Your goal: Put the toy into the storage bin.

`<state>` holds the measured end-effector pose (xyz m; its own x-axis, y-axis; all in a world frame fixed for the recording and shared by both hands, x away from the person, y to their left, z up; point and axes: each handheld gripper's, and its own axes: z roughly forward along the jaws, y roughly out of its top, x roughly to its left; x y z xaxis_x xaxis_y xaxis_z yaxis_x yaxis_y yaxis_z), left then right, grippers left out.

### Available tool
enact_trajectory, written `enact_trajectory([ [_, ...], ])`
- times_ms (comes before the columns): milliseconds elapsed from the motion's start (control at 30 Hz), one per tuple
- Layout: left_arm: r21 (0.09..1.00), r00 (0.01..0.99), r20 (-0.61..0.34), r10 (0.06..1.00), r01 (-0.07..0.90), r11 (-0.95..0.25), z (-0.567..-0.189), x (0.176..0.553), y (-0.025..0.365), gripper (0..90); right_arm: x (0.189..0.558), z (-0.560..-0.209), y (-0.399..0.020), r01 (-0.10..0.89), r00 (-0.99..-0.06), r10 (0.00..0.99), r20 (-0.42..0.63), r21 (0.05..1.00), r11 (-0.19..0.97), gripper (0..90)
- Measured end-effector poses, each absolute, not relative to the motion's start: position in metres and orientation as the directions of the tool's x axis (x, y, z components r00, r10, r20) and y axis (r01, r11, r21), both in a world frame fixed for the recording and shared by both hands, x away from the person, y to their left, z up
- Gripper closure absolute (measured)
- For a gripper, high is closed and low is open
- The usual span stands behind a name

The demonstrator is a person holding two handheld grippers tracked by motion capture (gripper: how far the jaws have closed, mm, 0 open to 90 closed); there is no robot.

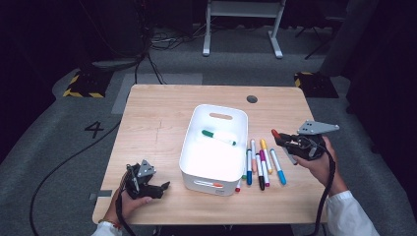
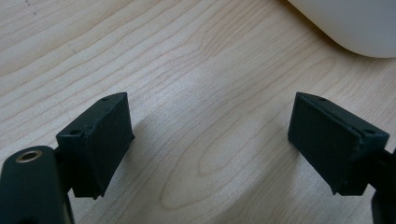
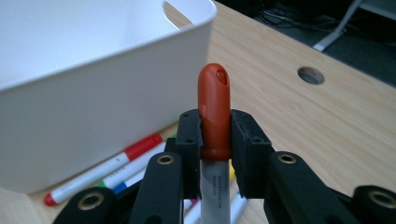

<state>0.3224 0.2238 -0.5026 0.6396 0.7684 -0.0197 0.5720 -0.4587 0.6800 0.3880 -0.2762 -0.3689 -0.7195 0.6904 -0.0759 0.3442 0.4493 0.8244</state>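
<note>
the right hand-held gripper [image 1: 285,139] is pinching a marker [image 3: 214,109] by its orange-red cap, jaws pressed against both sides of the cap just above where it meets the white barrel. the step in hand looks like carrying this marker to the bin [image 1: 193,147], which lies ahead of the right hand-held gripper and a little to its left, close by. to do it well, keep the squeeze steady, since the grip is on the cap alone and the barrel trails back under the hand; a jolt could let it pivot or pull the cap off. lift enough that the marker clears the bin's near wall, bring it over the open middle, lower it inside, and only then spread the jaws, so it lands flat beside the green marker [image 1: 218,137] already lying in there rather than bouncing off the rim. the held marker is slim, with a glossy rounded cap and small print on the barrel; it points forward out of the jaws, held above the worktop [image 1: 157,113]. below and just ahead of the right hand-held gripper, loose markers [image 1: 260,164] lie in a row against the bin's side. the left hand-held gripper [image 1: 156,189] rests low over bare worktop, jaws spread wide with nothing between them, the bin's corner just ahead to its right.
</note>
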Motion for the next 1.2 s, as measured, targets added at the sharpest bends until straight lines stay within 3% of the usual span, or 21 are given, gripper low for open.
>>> enact_trajectory([
  [500, 0.68, 0.639, -0.019, 0.769, 0.572, -0.459, -0.503, 0.322, 0.224, 13.8, 0.362, -0.323, -0.229, 0.244, -0.822, 0.563, -0.085, 0.841, 0.483, 74.6],
  [1200, 0.68, 0.638, -0.018, 0.77, 0.573, -0.459, -0.502, 0.322, 0.224, 13.9, 0.352, -0.294, -0.181, 0.156, -0.885, 0.452, -0.109, 0.846, 0.509, 74.6],
])
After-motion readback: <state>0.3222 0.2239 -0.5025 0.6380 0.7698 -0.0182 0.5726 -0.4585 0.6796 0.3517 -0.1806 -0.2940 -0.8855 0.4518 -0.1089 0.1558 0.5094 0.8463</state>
